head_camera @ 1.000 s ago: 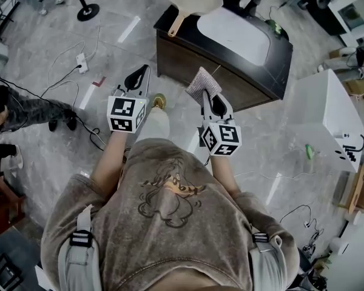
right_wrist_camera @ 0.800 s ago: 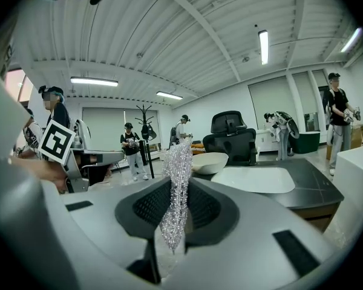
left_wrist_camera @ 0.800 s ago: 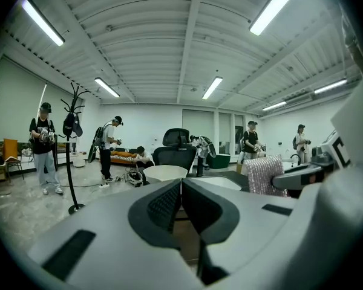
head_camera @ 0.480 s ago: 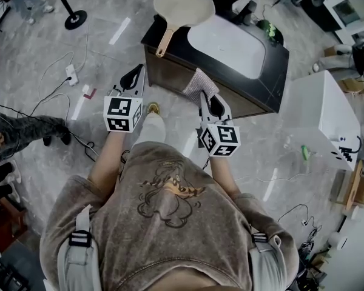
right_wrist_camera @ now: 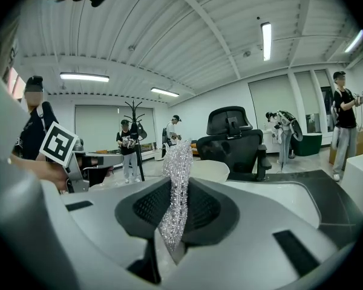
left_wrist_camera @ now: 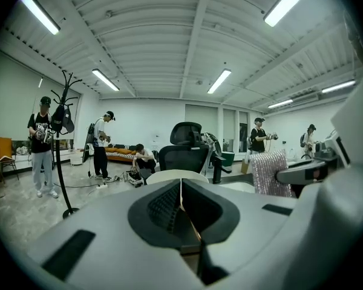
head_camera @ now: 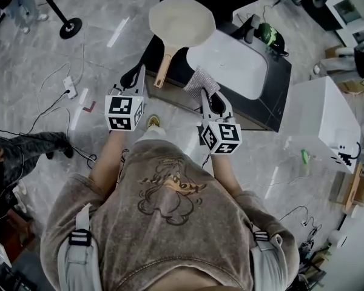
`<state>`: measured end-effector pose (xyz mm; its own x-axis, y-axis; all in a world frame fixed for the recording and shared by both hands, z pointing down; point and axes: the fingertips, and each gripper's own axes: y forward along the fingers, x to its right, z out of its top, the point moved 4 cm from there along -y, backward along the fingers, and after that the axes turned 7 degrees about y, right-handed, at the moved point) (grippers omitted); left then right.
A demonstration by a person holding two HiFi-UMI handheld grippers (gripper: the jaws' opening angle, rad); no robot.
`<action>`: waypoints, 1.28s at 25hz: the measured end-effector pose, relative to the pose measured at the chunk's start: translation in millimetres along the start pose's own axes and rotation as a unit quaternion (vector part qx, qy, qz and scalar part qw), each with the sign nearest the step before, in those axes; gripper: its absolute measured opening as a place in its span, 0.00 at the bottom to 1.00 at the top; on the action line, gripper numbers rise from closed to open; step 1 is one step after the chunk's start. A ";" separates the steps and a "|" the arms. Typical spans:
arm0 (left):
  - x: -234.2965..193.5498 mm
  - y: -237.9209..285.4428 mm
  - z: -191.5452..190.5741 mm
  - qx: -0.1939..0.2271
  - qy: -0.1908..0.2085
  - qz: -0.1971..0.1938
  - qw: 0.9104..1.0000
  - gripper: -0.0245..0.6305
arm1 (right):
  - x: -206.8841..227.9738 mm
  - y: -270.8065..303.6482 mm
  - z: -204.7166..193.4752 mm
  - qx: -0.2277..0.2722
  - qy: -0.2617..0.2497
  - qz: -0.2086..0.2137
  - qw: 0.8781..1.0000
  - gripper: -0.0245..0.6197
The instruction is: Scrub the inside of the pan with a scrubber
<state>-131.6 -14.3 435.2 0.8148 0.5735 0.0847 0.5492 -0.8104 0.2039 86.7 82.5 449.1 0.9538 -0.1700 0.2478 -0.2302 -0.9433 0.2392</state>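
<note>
Floor (head_camera: 60,126): grey marble tiles with cables across them, on the left.
Counter (head_camera: 279,62): dark cabinet, far of the person; it holds the sink and the pan.
White box (head_camera: 324,117): on the floor, right of the counter.
Sink (head_camera: 230,62): white basin set in the counter top, right of the pan.
Pan (head_camera: 182,22): cream inside, upright on the counter's far left corner. Its wooden handle (head_camera: 164,68) points near, over the counter's near edge.
Left gripper (head_camera: 133,76): jaws clenched flat together with nothing between them. It is held over the floor at the counter's near left, just left of the handle's end.
Right gripper (head_camera: 209,99): clamped on the scrubber, at the counter's near edge, near of the sink.
Scrubber (head_camera: 200,82): silvery mesh pad standing out past the right jaws, right of the handle and apart from the pan.
</note>
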 end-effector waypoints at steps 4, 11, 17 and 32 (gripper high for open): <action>-17.6 33.5 8.5 -0.007 -0.006 -0.014 1.000 0.07 | 7.0 35.4 21.9 0.010 -0.002 -0.007 1.000 0.17; -37.1 80.2 17.3 -0.016 0.004 -0.025 1.000 0.07 | 25.3 79.6 43.8 0.022 0.007 -0.028 0.999 0.17; -44.5 104.9 27.4 -0.007 0.010 -0.019 1.000 0.07 | 42.4 100.5 52.8 0.023 0.010 -0.032 0.999 0.17; -36.3 166.1 16.3 -0.072 -0.037 -0.026 0.996 0.55 | 85.2 156.3 74.2 0.005 -0.002 0.023 1.000 0.17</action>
<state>-67.0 -171.8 450.0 0.8007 0.5990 -0.0007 0.5628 -0.7519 0.3435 146.3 -100.6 437.9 0.9431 -0.2139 0.2548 -0.2714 -0.9375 0.2178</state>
